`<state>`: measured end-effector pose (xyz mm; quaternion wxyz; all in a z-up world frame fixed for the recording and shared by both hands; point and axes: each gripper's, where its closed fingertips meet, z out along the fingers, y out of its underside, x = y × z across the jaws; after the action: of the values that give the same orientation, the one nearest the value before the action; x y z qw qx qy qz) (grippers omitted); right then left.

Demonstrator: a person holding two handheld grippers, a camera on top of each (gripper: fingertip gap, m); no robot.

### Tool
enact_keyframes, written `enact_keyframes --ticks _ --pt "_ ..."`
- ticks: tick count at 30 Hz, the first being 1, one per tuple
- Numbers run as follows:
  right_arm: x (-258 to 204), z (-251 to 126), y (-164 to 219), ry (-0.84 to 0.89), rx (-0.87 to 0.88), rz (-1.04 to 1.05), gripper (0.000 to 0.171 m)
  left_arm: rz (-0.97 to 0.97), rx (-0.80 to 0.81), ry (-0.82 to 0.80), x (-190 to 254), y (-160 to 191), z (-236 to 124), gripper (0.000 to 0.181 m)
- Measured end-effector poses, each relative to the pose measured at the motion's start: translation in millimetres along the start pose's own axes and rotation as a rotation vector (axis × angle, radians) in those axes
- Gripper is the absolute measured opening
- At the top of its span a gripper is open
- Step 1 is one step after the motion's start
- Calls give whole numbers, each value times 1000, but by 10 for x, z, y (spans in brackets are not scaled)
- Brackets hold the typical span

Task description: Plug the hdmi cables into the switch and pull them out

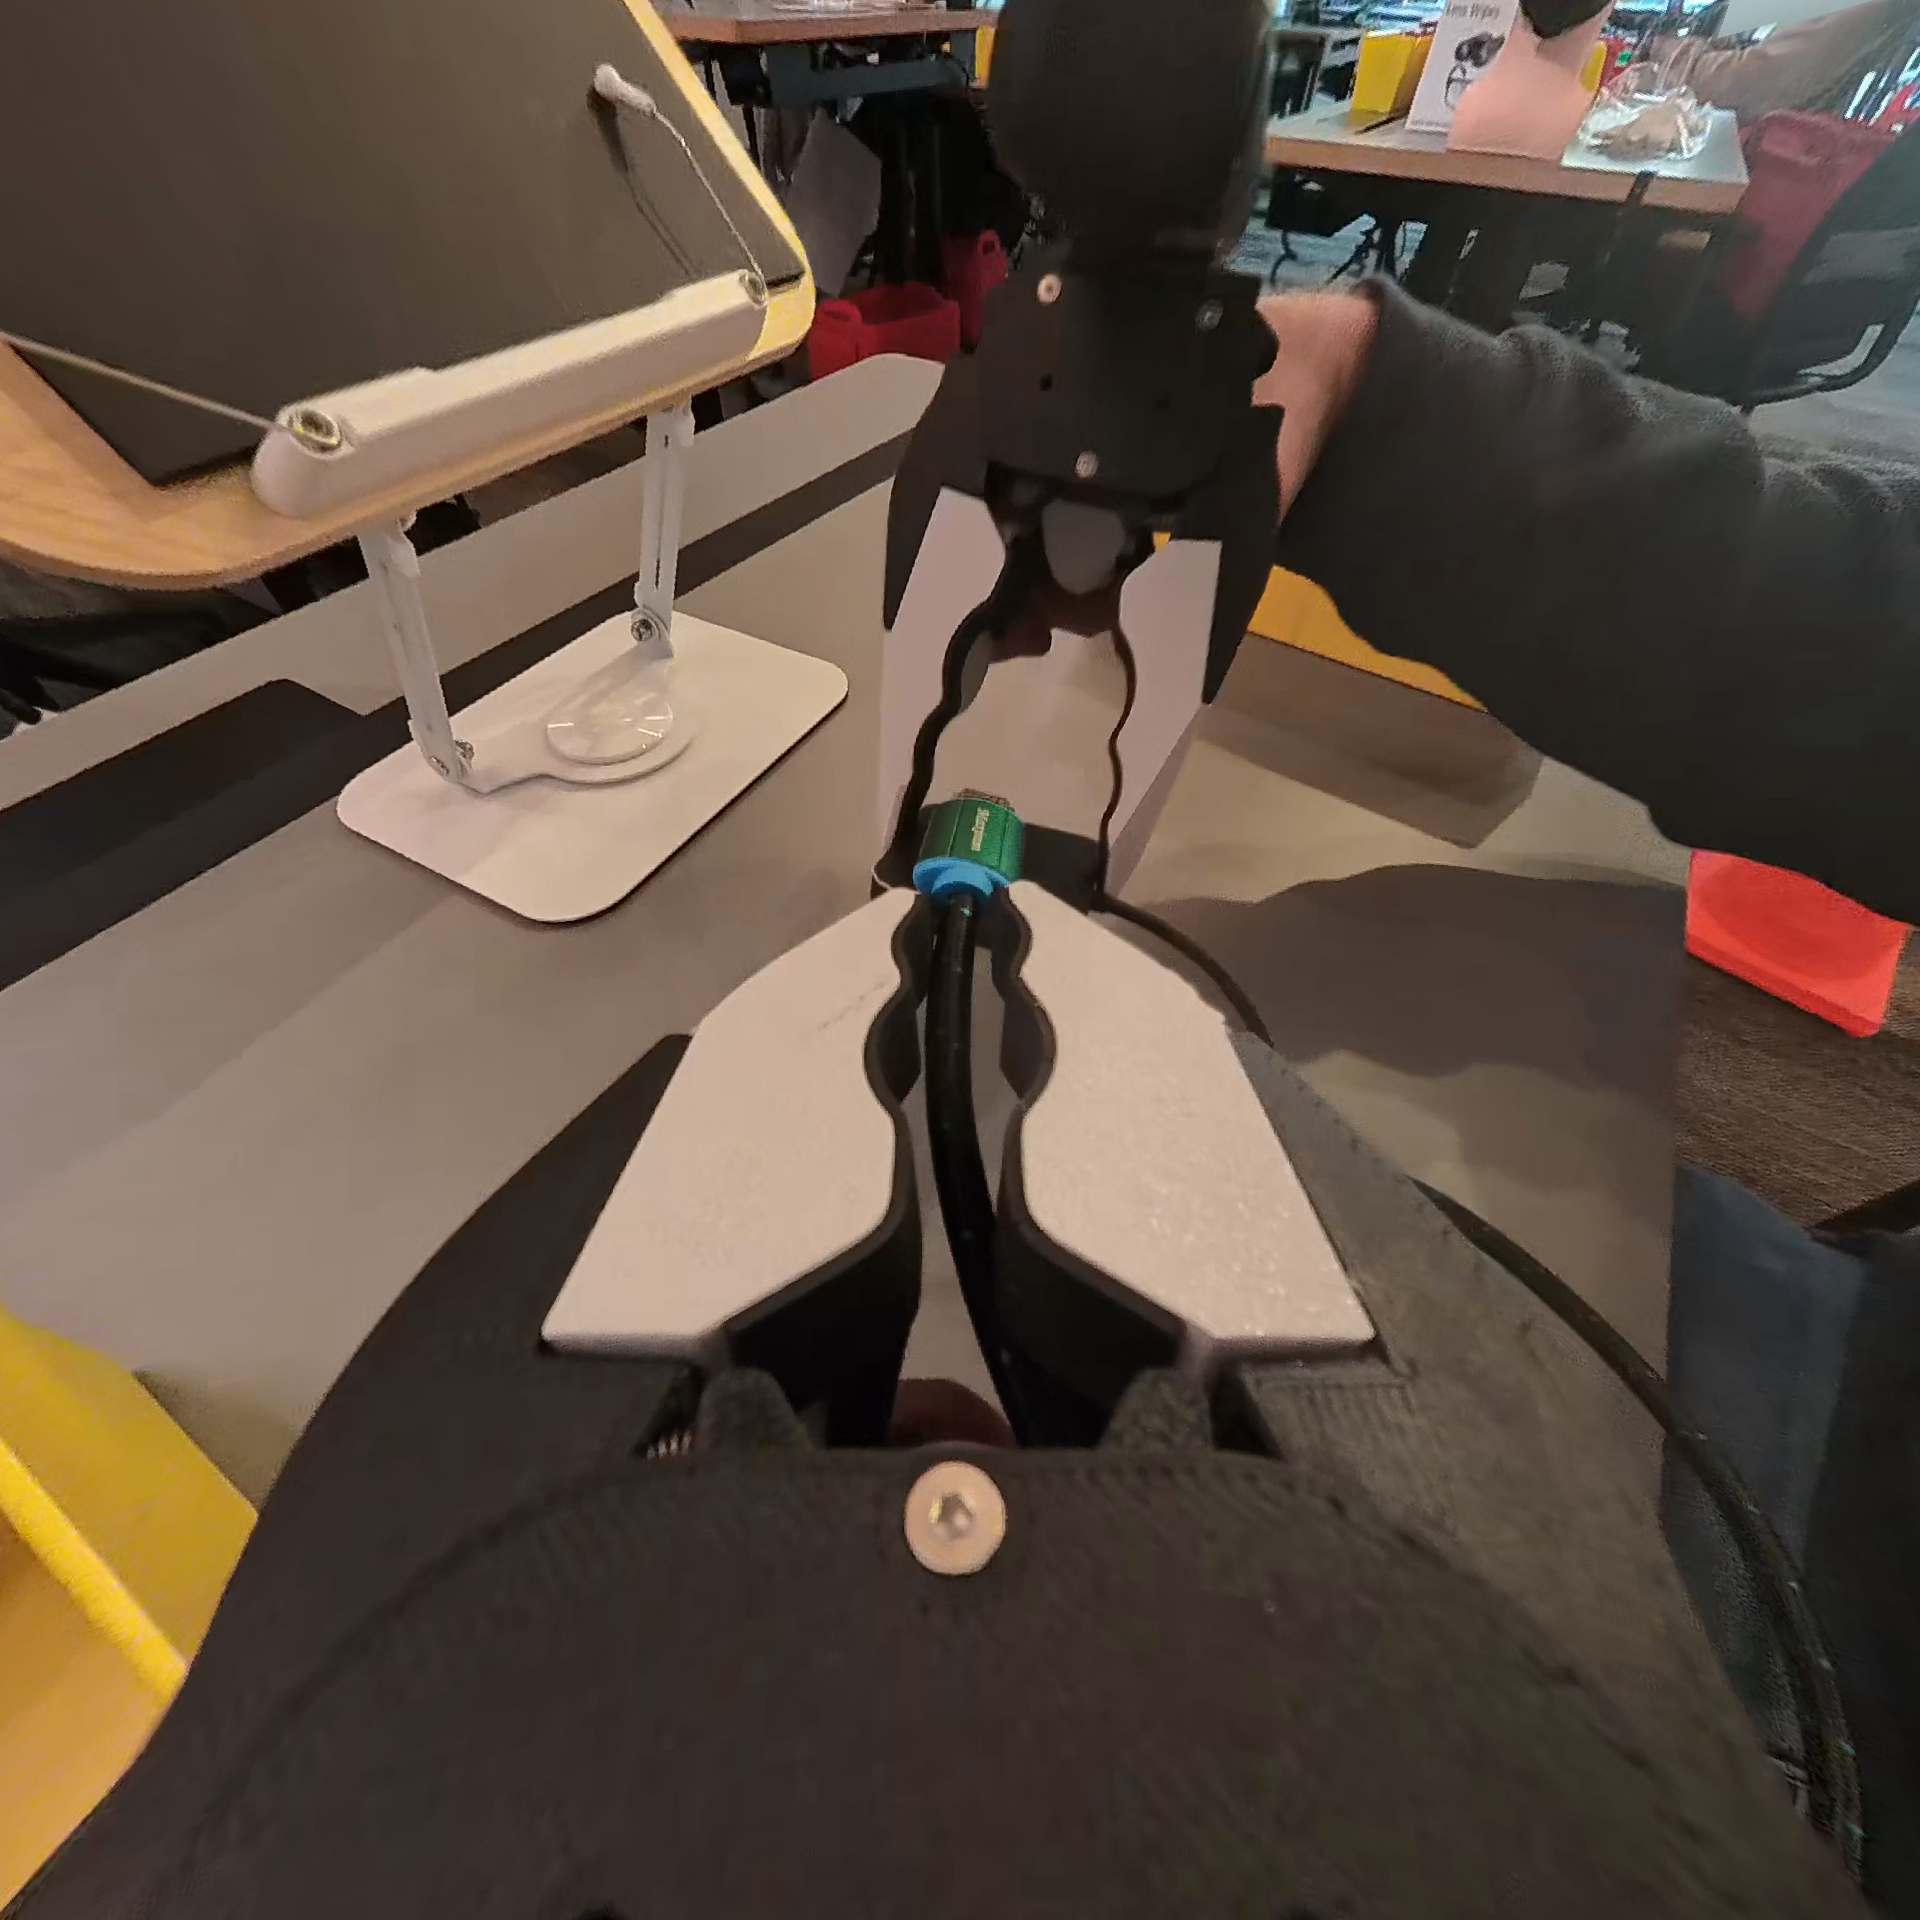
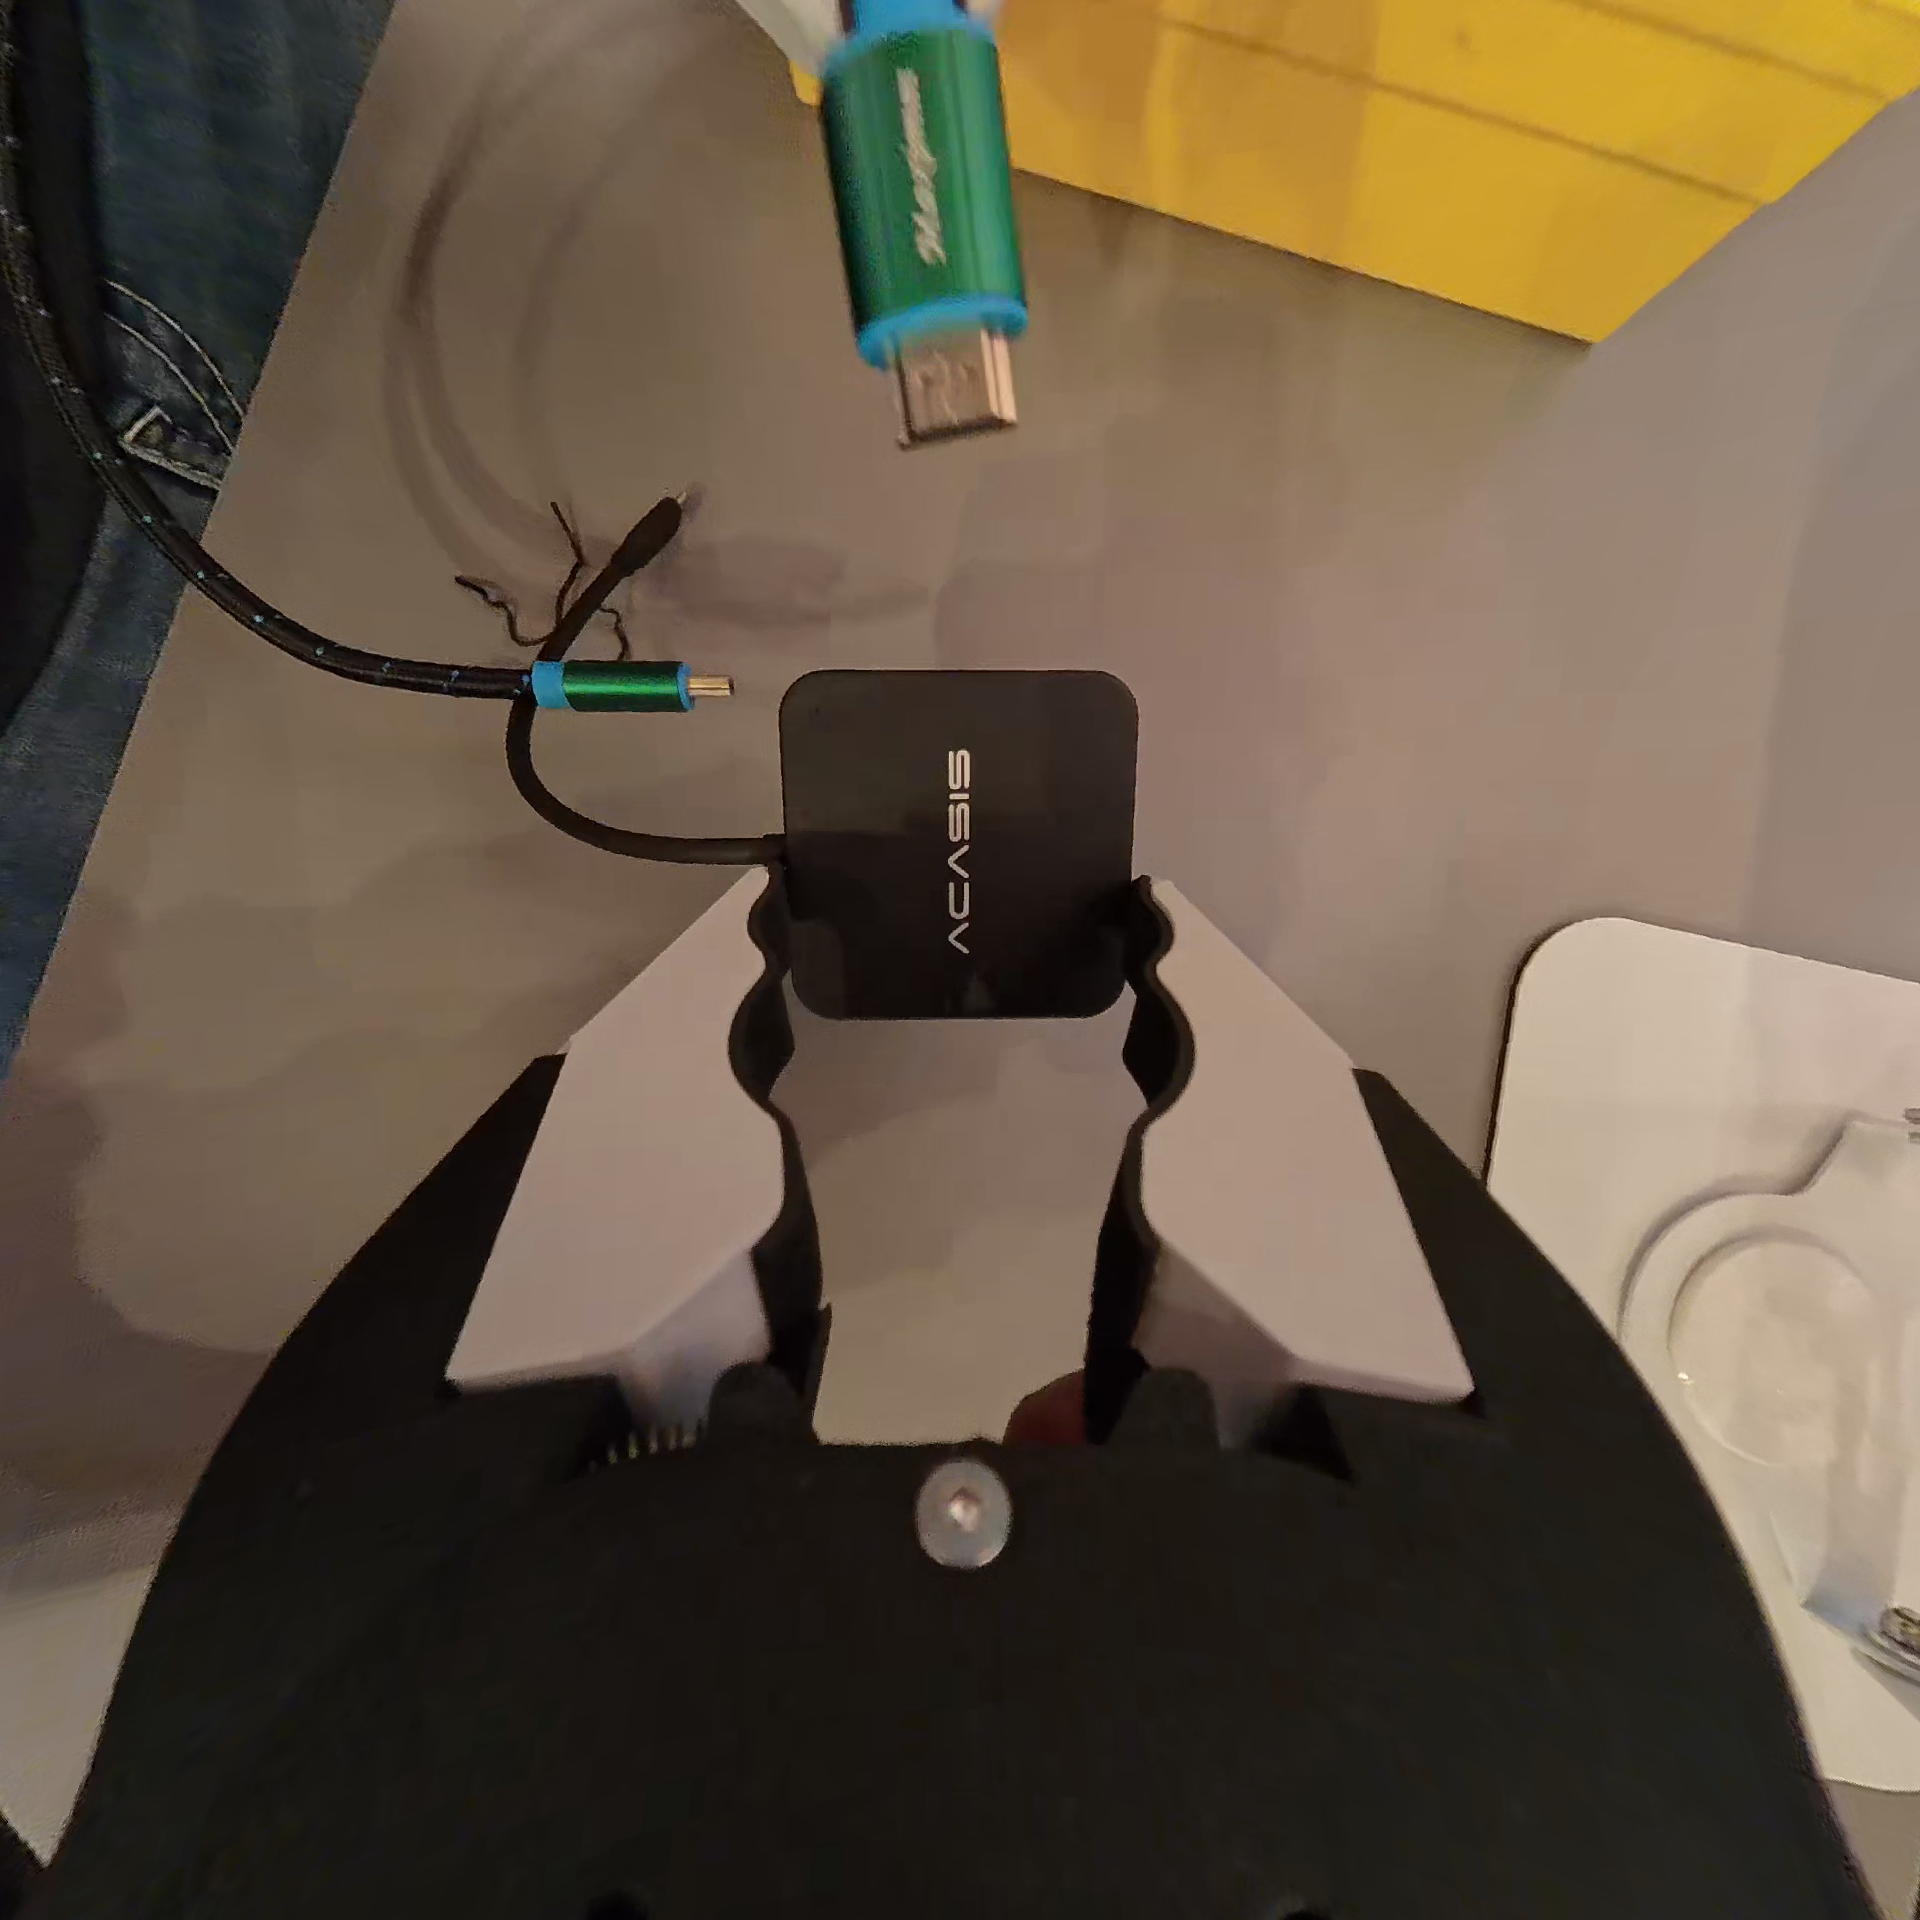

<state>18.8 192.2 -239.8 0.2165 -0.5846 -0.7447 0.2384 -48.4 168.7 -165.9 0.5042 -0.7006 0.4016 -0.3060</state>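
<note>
black hand-held gripper [image 1: 961,914], white finger plates, silver screw; dark fleece sleeve [image 1: 1621,582].

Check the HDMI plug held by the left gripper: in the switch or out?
Out. The green plug hangs above the table, its metal tip bare, apart from the black switch between the right gripper fingers.

- A shared workshop or makerspace-style room, going by the long wooden-topped tables [image 1: 1507,156] on dark metal legs that stand in rows behind.
- Yellow bins [image 1: 1392,73] and red containers [image 1: 883,327] sit about the room.
- A pink mannequin bust [image 1: 1527,83] stands on a far table.
- The near grey work surface [image 1: 312,1039] carries a white tablet stand [image 1: 592,790].
</note>
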Motion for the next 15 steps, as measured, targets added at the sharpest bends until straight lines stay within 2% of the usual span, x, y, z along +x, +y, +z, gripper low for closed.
enact_keyframes --ticks 6,15 --pt "-74 -64 -100 -8 47 -17 62 10 -60 -13 -19 135 61 10" --pt "-137 -191 -209 3 97 -50 62 20 -71 0 29 153 94 10"
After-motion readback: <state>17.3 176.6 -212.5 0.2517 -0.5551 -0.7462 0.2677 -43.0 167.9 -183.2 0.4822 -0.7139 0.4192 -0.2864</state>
